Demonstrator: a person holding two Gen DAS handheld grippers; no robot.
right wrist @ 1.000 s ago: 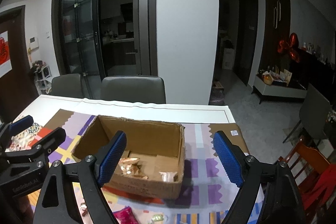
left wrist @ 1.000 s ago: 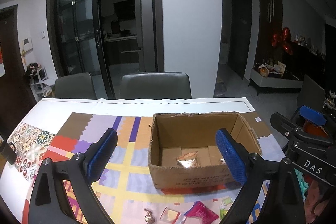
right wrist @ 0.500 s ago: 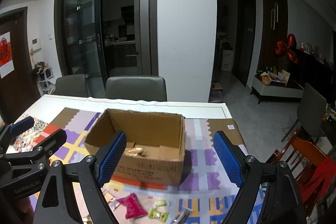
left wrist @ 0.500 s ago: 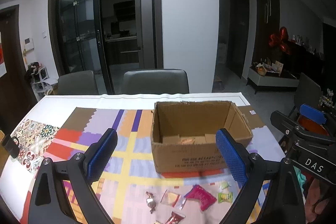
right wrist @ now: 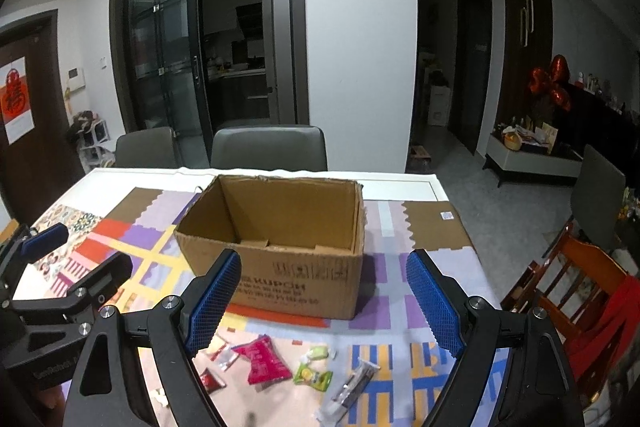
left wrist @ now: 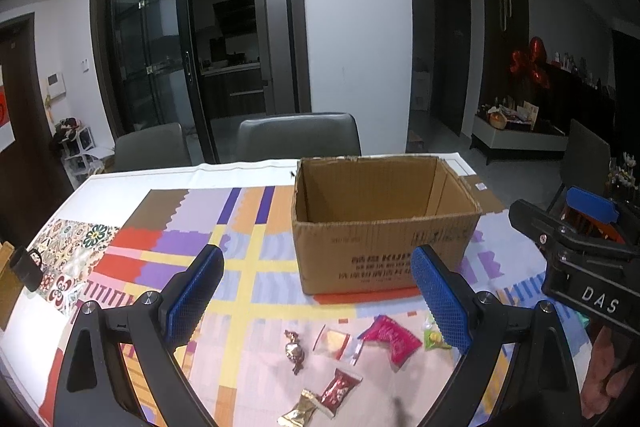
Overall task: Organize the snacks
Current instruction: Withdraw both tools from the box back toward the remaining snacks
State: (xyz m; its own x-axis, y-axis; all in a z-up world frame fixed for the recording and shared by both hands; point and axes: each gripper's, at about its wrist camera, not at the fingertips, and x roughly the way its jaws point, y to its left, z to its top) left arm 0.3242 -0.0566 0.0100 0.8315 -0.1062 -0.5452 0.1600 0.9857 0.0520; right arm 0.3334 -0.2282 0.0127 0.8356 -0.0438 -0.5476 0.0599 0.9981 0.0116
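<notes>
Both tongs wide and empty above scattered snack packets; best pinched flat by the middle, pink packet point(left wrist: 391, 337) first, then boxed.

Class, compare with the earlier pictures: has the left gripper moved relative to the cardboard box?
Yes. The left gripper has pulled back from the cardboard box, bringing more loose snacks into view.

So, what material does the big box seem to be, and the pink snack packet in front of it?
The box looks like plain brown corrugated cardboard with a matte finish: rough torn top edges, fold creases and dark print on its side. The pink packet seems to be thin plastic film, slightly glossy, since it is crinkled and catches some light; foil lining cannot be ruled out.
</notes>
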